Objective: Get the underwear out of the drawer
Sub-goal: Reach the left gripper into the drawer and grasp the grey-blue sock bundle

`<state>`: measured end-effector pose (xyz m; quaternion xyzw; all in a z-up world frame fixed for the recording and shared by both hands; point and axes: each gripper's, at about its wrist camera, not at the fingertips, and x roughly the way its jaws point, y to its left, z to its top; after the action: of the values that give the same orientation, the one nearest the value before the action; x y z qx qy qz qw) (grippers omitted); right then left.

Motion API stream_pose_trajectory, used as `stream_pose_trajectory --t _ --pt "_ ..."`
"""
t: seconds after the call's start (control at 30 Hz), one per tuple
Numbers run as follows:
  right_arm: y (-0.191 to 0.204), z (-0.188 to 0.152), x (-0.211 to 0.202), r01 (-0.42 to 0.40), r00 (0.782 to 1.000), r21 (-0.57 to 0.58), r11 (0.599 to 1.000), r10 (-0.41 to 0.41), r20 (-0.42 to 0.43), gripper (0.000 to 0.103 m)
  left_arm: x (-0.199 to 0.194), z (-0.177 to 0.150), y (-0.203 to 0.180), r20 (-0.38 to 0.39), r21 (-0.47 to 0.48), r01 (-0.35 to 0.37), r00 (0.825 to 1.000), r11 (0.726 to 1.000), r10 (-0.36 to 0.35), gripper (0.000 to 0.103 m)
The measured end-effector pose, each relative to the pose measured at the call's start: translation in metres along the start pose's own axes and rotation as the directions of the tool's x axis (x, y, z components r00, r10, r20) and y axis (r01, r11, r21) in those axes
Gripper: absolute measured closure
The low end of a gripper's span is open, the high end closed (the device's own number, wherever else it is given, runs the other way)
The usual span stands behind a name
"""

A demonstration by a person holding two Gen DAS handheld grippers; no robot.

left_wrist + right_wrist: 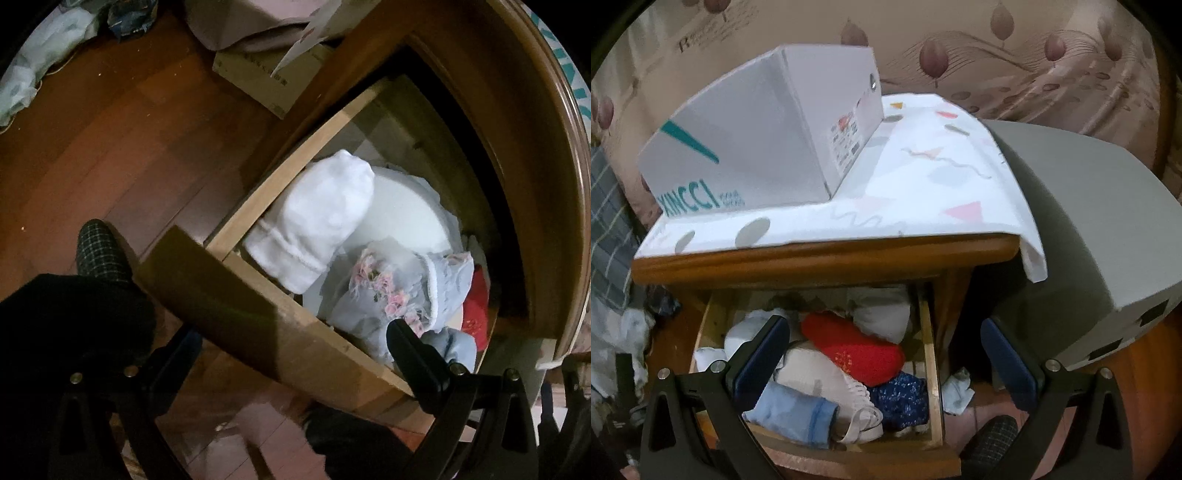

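Observation:
The wooden drawer (280,325) is pulled open and full of clothes. In the left wrist view I see a white knit roll (314,218), pale blue floral underwear (391,291) and a red piece (476,310). My left gripper (291,354) is open and straddles the drawer's front panel, its right finger (413,350) touching the floral underwear. In the right wrist view the drawer (932,354) holds a red roll (853,343), a light blue roll (794,413), a cream piece (820,373) and a dark blue patterned piece (905,398). My right gripper (882,362) is open above the drawer, holding nothing.
A white XINCCI box (757,133) stands on the patterned cloth (923,177) covering the nightstand top. A grey box (1089,229) sits to the right. A cardboard box (266,70) and white bags (33,66) lie on the wood floor. A checked slipper (99,247) is near the drawer.

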<state>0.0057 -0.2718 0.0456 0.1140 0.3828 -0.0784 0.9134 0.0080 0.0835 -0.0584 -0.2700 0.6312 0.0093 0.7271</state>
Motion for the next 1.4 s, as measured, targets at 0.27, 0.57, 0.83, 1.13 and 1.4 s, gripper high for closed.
stream_pose_trajectory --t 0.27,0.57,0.83,1.13,1.4 --pt "0.017 -0.008 0.016 -0.064 0.994 -0.056 0.996 0.059 -0.093 0.000 0.008 0.014 0.005 -0.021 0.038 -0.035 0.999 0.999 0.036 0.000" --pt "0.037 -0.026 0.043 -0.262 0.928 -0.030 0.965 0.244 -0.281 0.000 -0.011 0.010 -0.023 0.061 0.182 -0.179 0.983 0.967 0.171 0.006" --pt "0.055 -0.039 0.059 -0.296 0.888 -0.020 0.955 0.267 -0.373 0.000 -0.051 0.004 -0.033 0.094 0.350 -0.193 0.981 0.916 0.171 0.006" --pt "0.084 -0.054 0.077 -0.288 0.866 -0.113 0.951 0.208 -0.454 0.000 -0.081 -0.007 -0.053 0.269 0.590 -0.292 0.950 0.752 0.158 0.006" --pt "0.110 -0.073 0.099 -0.241 0.849 -0.235 0.942 0.088 -0.521 0.000 -0.069 0.003 -0.068 0.315 0.652 -0.331 0.937 0.682 0.153 0.006"
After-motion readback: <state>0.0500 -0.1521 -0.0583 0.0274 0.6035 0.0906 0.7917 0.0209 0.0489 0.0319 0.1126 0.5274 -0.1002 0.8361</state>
